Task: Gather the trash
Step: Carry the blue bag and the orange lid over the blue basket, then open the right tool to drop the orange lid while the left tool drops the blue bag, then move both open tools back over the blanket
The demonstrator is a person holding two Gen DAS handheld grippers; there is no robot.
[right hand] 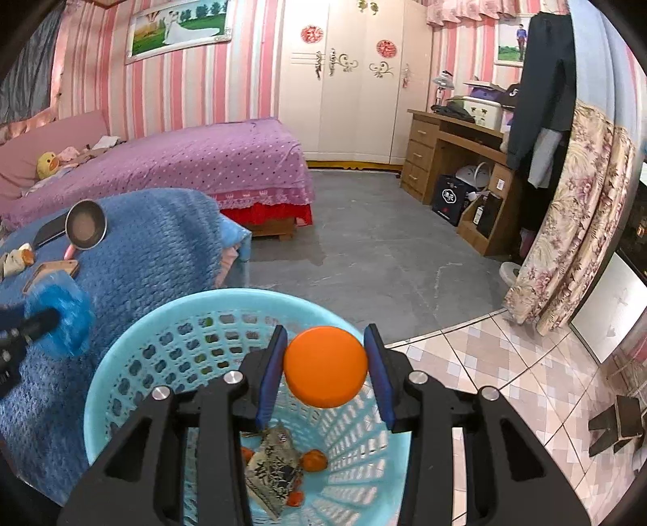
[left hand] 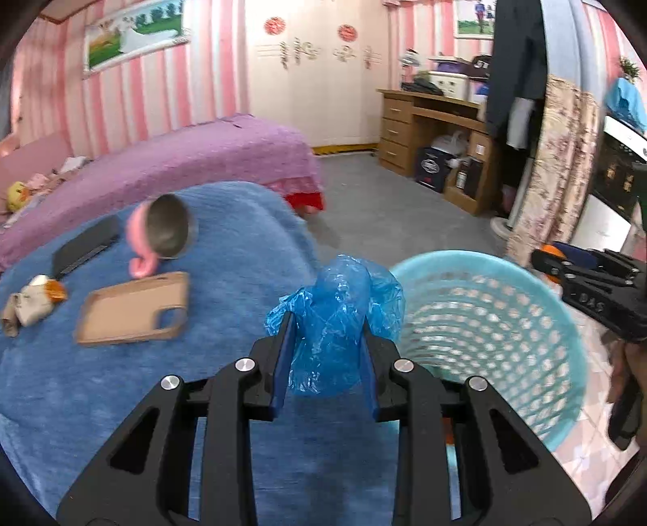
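blue plastic bag [left hand: 331, 319] crumpled, in left claw [left hand: 327, 352] | orange ball [right hand: 325, 367] gripped by right claw [right hand: 326, 370]

Bedroom. Pink-and-white striped walls [right hand: 170, 93]. Framed landscape picture [right hand: 178, 28] high on the left wall. Cream wardrobe [right hand: 352, 93] with red paper cut-outs on its doors. Bed [right hand: 194, 162] under a purple dotted cover. Wooden desk [right hand: 445, 153] with drawers, clutter on top. Grey floor [right hand: 376, 251], meeting pink patterned tiles [right hand: 505, 364] nearer the camera. Floral curtain [right hand: 578, 210] at right.
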